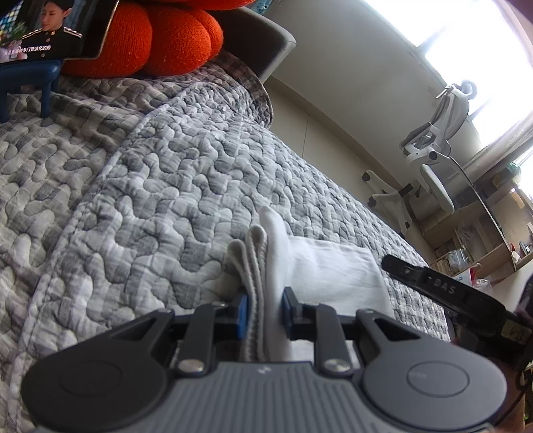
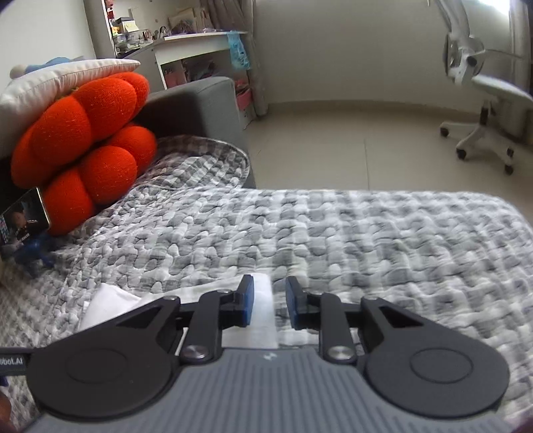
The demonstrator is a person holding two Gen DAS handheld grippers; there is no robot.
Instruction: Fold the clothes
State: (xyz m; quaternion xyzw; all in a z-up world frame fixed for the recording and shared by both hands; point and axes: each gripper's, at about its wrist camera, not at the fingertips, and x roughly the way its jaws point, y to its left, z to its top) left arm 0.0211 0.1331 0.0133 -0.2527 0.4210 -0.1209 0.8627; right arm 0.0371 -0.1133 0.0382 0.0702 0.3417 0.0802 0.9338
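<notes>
Folding is looking partly done in the left wrist view: the white garment (image 1: 333, 269) is lying as a flat rectangle on the quilted bed cover (image 1: 133, 186) at lower centre, while a bunched, ribbed edge of it is rising up between the fingers. The left gripper (image 1: 265, 311) is standing nearly closed, its blue pads pressing that fold from both sides. At the right edge the other gripper's black body is reaching in. A last fold or smoothing is probably remaining. At upper left a phone (image 1: 50, 30) on a blue stand is leaning against an orange cushion (image 1: 140, 40); a white office chair (image 1: 439, 150) is standing by the bright window at right.

Motion blur is smearing the right wrist view. The right gripper (image 2: 269, 304) is showing a narrow gap, with a white strip of the garment (image 2: 263, 309) lying between the fingers; whether the pads are pinching it I cannot tell. More white cloth is spreading at lower left. The grey-and-white cover is filling the middle, with the cushion at upper left and shelves (image 2: 200, 40) and pale floor beyond.
</notes>
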